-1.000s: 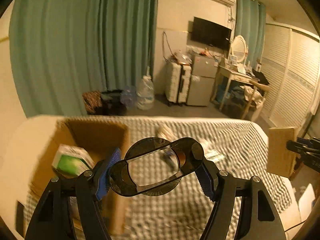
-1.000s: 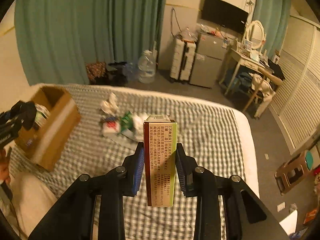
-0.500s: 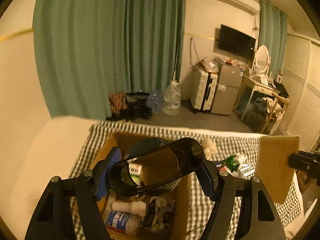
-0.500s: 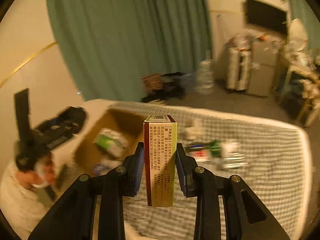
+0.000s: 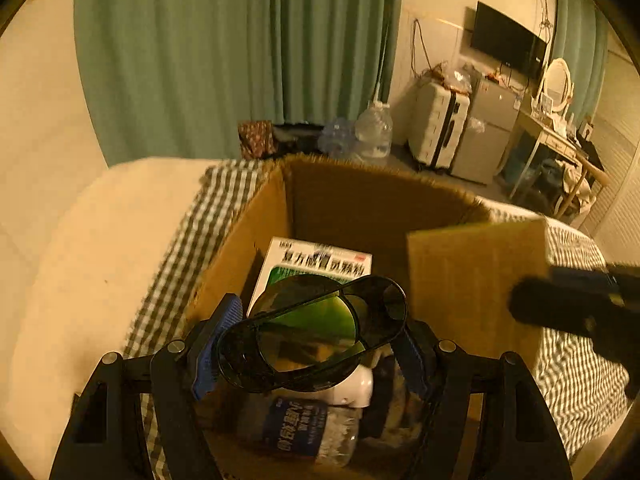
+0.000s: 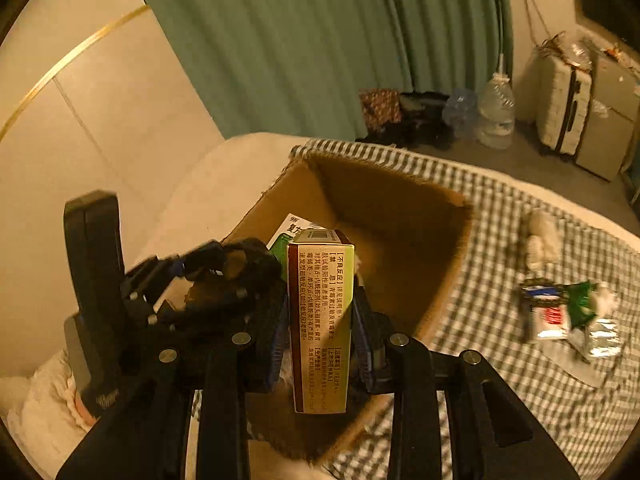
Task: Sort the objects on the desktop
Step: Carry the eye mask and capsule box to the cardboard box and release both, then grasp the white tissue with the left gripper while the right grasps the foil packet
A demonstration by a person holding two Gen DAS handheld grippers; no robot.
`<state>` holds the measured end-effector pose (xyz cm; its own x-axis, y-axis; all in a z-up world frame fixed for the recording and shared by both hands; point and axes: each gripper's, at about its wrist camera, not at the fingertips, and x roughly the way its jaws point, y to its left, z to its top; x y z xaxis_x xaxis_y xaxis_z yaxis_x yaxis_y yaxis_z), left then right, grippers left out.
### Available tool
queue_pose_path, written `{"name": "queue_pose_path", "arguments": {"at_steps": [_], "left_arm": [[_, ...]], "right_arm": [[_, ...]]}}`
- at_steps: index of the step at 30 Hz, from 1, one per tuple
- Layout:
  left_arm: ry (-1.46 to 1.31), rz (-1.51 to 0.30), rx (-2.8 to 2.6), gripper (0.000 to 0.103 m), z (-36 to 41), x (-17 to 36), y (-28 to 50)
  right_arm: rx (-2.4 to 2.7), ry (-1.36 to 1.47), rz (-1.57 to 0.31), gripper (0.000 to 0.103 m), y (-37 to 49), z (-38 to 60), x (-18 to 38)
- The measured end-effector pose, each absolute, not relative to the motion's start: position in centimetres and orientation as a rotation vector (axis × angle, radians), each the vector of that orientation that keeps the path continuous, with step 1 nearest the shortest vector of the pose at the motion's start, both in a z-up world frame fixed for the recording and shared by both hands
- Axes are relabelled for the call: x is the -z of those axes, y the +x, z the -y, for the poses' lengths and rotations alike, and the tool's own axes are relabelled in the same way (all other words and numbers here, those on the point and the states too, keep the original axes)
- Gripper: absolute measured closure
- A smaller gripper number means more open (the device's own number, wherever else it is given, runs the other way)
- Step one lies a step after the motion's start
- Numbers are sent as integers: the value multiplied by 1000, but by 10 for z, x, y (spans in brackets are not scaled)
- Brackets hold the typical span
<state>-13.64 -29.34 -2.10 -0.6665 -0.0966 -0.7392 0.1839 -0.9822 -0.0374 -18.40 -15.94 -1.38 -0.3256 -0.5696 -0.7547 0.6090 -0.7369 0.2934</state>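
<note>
My left gripper (image 5: 312, 332) is shut on a pair of dark glasses (image 5: 308, 340) and hangs over the open cardboard box (image 5: 360, 200). Under it in the box lie a white-and-green medicine carton (image 5: 320, 260) and a blue-labelled plastic bottle (image 5: 304, 428). My right gripper (image 6: 321, 328) is shut on a tall yellow-and-brown medicine box (image 6: 322, 280), held upright above the cardboard box (image 6: 392, 208). That medicine box (image 5: 476, 280) also fills the right of the left wrist view. In the right wrist view the left gripper (image 6: 224, 272) sits close on the left.
The box stands on a checked cloth (image 6: 500, 240) over a bed. A heap of wrappers and small packets (image 6: 568, 312) lies on the cloth to the right. Green curtains (image 5: 240, 60), water bottles (image 5: 372, 132), a suitcase (image 5: 436, 128) and a desk stand beyond.
Both grippers have swung left from over the checked cloth to above the cardboard box and dipped lower. Each has kept its grip; the two now sit close together.
</note>
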Motion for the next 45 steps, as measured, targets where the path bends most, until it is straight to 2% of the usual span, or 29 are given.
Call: {"name": "queue_pose_path", "arguments": {"at_steps": [4, 6, 7, 8, 9, 16, 19, 23, 24, 27, 32, 38, 42, 45], "left_arm": [[1219, -189, 2717, 28, 299, 31, -132], [1192, -210, 2717, 19, 298, 32, -127], [1171, -206, 2727, 9, 297, 30, -123], [1158, -194, 2730, 5, 293, 28, -124], [1144, -174, 2735, 5, 289, 26, -120], [1119, -94, 2764, 4, 272, 3, -99], [1068, -125, 2802, 0, 256, -14, -86], [1011, -121, 2861, 0, 216, -27, -76], [998, -115, 2873, 0, 201, -27, -73], [1000, -107, 2887, 0, 165, -22, -71], [1065, -120, 2902, 0, 95, 10, -72], [1176, -69, 2869, 0, 42, 53, -88], [1194, -11, 2860, 0, 25, 72, -108], [1249, 2, 2826, 0, 21, 88, -124]], "right_arm": [[2091, 1193, -25, 73, -198, 173, 25], [2111, 1205, -22, 72, -201, 176, 27], [2130, 1210, -24, 69, -201, 175, 26], [2152, 1208, -25, 60, -200, 174, 24], [2177, 1193, -26, 56, -199, 170, 20], [2358, 1010, -123, 52, -174, 128, -24], [2497, 887, -170, 45, -151, 82, -44], [2625, 807, -125, 38, -126, 15, -52], [2654, 797, -109, 32, -121, -1, -50], [2762, 777, -82, 20, -105, -53, -34], [2897, 762, -71, 11, -84, -106, 15], [2962, 733, 97, 10, -67, -156, 89], [2943, 762, 256, 10, -88, -176, 92], [2948, 808, 279, 10, -102, -187, 106]]}}
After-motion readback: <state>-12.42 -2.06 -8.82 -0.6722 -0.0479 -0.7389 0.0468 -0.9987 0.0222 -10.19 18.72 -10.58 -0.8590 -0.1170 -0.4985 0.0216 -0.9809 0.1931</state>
